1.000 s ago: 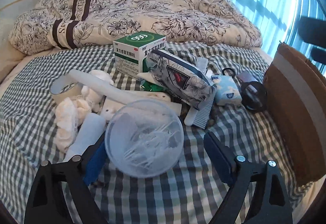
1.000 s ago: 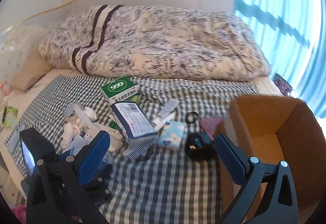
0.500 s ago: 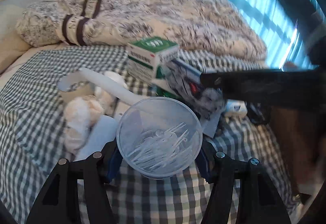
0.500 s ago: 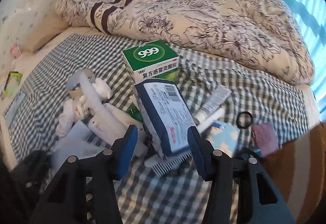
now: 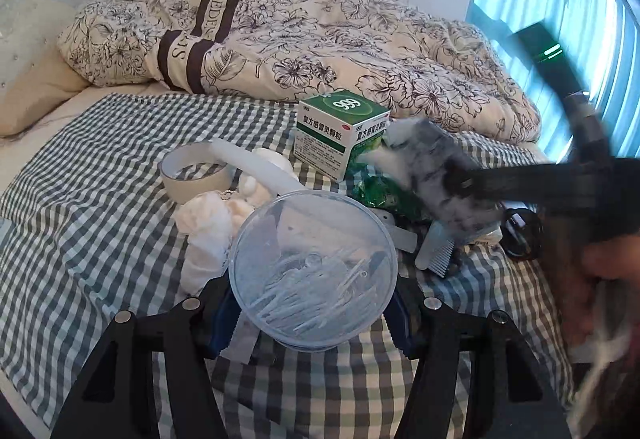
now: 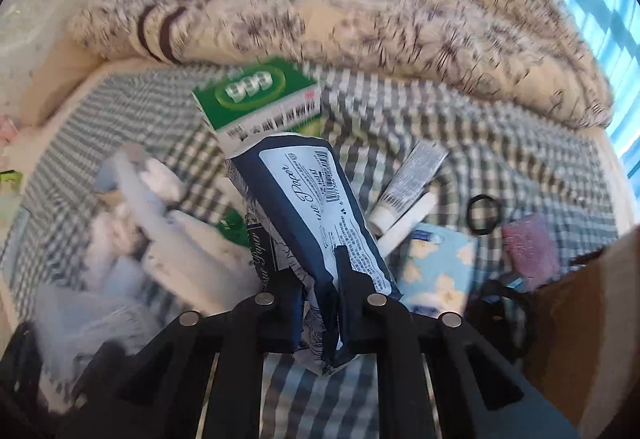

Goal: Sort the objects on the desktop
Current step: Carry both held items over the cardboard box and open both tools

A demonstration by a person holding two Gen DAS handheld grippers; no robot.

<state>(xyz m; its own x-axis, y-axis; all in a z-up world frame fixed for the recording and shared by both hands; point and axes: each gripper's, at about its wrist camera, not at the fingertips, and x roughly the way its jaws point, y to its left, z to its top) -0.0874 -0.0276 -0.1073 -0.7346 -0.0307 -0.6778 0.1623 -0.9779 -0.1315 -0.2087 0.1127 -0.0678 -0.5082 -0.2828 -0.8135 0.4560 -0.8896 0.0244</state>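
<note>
**Navy tissue pack pinched, box lies to the right**

Navy-and-white tissue pack (image 6: 312, 223) sits clamped at its near end in the right hand-held gripper (image 6: 320, 279), its long axis running away toward the far green medicine box (image 6: 256, 95). The cardboard box (image 6: 580, 319) lies near right, nearest this hand. The left hand-held gripper (image 5: 314, 309) squeezes the clear round tub (image 5: 314, 271).

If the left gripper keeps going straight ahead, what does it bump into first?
Probably the green medicine box. The left gripper holds the clear round container, which would likely touch it first; depth is unclear.
</note>
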